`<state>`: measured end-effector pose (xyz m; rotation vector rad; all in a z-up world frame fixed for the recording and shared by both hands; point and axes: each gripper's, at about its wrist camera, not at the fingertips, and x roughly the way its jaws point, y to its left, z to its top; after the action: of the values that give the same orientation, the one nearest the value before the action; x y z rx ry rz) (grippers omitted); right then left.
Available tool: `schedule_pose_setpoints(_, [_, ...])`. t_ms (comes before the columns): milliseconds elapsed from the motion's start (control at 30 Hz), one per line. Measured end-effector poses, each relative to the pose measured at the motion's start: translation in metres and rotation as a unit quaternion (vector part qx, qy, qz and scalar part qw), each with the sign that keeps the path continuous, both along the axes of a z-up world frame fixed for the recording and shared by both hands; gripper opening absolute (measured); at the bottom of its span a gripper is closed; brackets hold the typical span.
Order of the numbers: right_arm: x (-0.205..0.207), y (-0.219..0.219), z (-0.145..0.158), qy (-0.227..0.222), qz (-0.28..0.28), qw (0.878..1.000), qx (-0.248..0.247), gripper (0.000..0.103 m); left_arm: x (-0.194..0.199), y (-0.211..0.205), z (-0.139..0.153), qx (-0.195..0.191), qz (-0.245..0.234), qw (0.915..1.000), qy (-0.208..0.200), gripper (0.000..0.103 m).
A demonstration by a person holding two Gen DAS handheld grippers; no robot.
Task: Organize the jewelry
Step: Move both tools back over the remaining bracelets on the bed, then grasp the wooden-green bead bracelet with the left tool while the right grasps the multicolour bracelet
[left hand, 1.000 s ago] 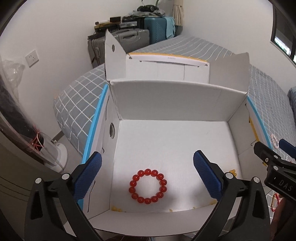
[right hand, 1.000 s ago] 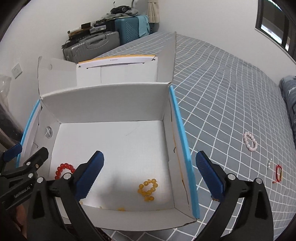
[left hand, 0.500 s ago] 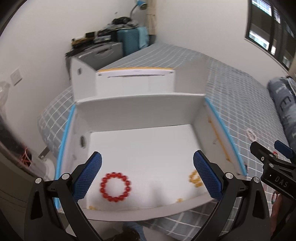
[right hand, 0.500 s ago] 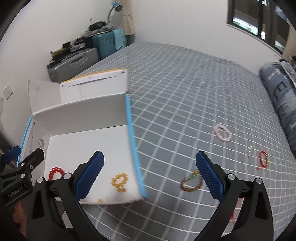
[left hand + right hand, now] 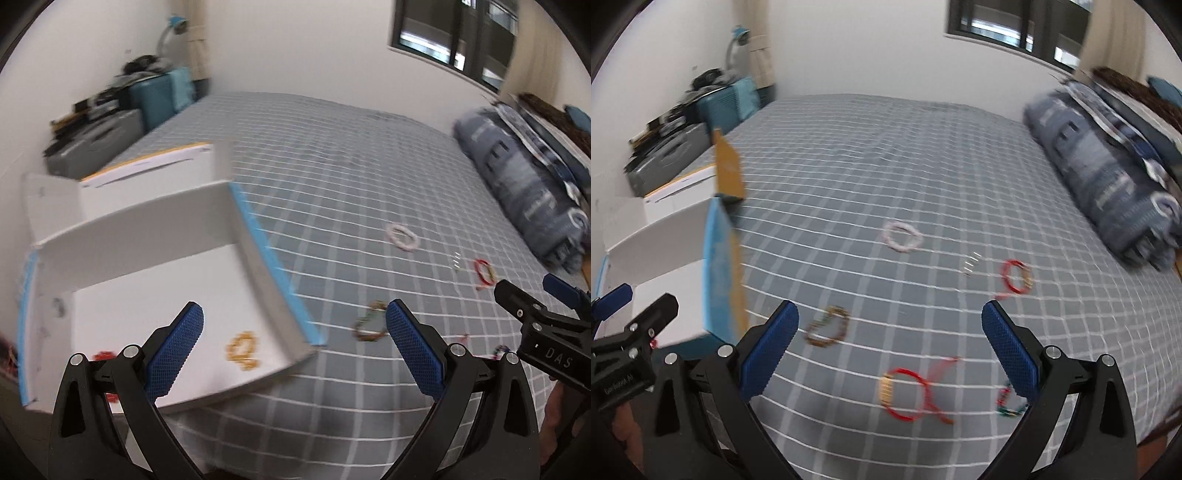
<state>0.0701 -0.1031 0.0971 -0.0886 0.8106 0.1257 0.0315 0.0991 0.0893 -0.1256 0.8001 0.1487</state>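
Note:
A white cardboard box (image 5: 155, 280) with blue-taped edges lies open on the bed; a yellow bead bracelet (image 5: 243, 350) and a red bead bracelet (image 5: 103, 356) rest inside it. My left gripper (image 5: 291, 347) hangs open over the box's right corner, holding nothing. My right gripper (image 5: 889, 349) is open and empty above the bedspread. Below it lie a red cord bracelet (image 5: 905, 395), a brown-green bracelet (image 5: 827, 328) and a multicoloured one (image 5: 1010, 404) by the right finger. Farther off are a pink bracelet (image 5: 902, 236), a small pin (image 5: 971, 264) and another red bracelet (image 5: 1017, 276).
The grey checked bedspread (image 5: 886, 166) fills both views. A rolled blue duvet (image 5: 1108, 177) lies along the right. Suitcases (image 5: 110, 122) stand against the far-left wall. The box flap (image 5: 727, 170) rises at the left of the right wrist view.
Both grippers have swung right, away from the box interior and out over the bedspread. The loose bracelets on the bed have come into view. Both stay open.

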Motion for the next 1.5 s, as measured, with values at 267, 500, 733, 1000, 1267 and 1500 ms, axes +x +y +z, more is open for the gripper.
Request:
schedule_pose_setpoints(267, [-0.003, -0.077, -0.030, 0.031, -0.058, 0.998, 0.004, 0.095, 0.032, -0.063, -0.027, 0.008, -0.072, 0.9972, 0.016, 0.097])
schedule_pose_setpoints(500, [-0.001, -0.119, -0.062, 0.062, -0.092, 0.994, 0.003, 0.095, 0.067, -0.096, -0.059, 0.008, -0.105, 0.9935, 0.044, 0.097])
schedule_pose_setpoints(733, [0.004, -0.133, -0.096, 0.093, -0.099, 0.991, 0.002, 0.095, 0.088, -0.106, -0.090, 0.015, -0.112, 0.9917, 0.062, 0.097])
schedule_pose_setpoints(1000, [0.014, -0.142, -0.135, 0.134, -0.102, 0.986, 0.000, 0.095, 0.112, -0.091, -0.132, 0.006, -0.094, 0.9909, 0.096, 0.097])
schedule_pose_setpoints(1267, [0.023, -0.144, -0.159, 0.156, -0.110, 0.981, -0.011, 0.095, 0.122, -0.085, -0.151, 0.000, -0.096, 0.9895, 0.108, 0.097])
schedule_pose_setpoints(1500, [0.030, -0.147, -0.174, 0.181, -0.112, 0.977, -0.007, 0.086, 0.123, -0.090, -0.162, 0.016, -0.098, 0.9875, 0.122, 0.079])
